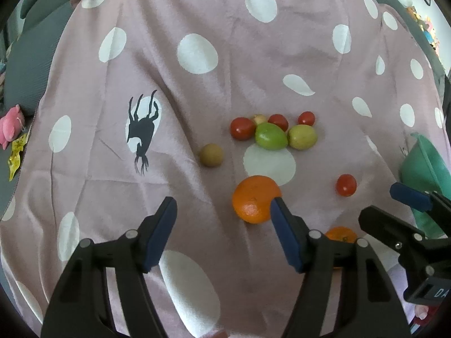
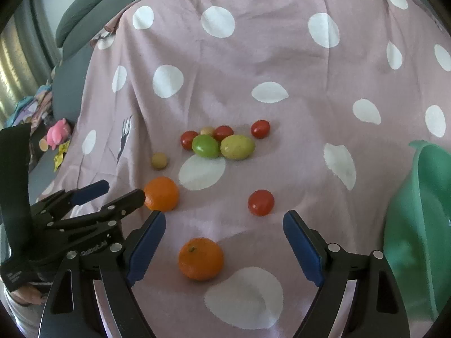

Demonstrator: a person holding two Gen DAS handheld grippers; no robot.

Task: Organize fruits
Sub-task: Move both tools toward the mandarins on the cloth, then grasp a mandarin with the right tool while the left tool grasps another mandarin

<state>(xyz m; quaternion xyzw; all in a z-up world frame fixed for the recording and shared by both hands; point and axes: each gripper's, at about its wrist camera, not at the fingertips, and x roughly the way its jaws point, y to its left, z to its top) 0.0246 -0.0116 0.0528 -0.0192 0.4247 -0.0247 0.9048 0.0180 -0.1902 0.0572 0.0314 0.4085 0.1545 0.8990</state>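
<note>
Fruits lie spread out on a pink cloth [image 1: 225,56] with big white dots. Far back sits a little bunch, all packed close: a green fruit [image 1: 271,136], a yellow-green fruit [image 1: 302,137] touching its side, and small red tomatoes behind them, one at [image 1: 241,128], one at [image 1: 278,121] and one at [image 1: 306,118]. A tiny pale fruit [image 1: 260,118] peeks out between two of the tomatoes. A small brown round fruit [image 1: 211,155] sits alone, off to one side of the bunch. One more red tomato [image 1: 346,185] lies by itself nearer the grippers. A big orange [image 1: 256,198] rests on the cloth close to the left gripper [image 1: 224,214]. The left gripper's blue jaws stand wide apart with nothing held between them; one jaw is just beside the orange, and I cannot tell if it touches. A second orange [image 2: 200,258] lies on the cloth in front of the right gripper [image 2: 224,225]. The right gripper's jaws are spread wide too and hold nothing; the orange sits between them but apart from both pads. A green bowl [image 2: 417,211] stands at the edge of the cloth, next to the right gripper. A pink soft toy [image 2: 57,134] lies off the cloth on a grey sofa [image 2: 84,22].
</note>
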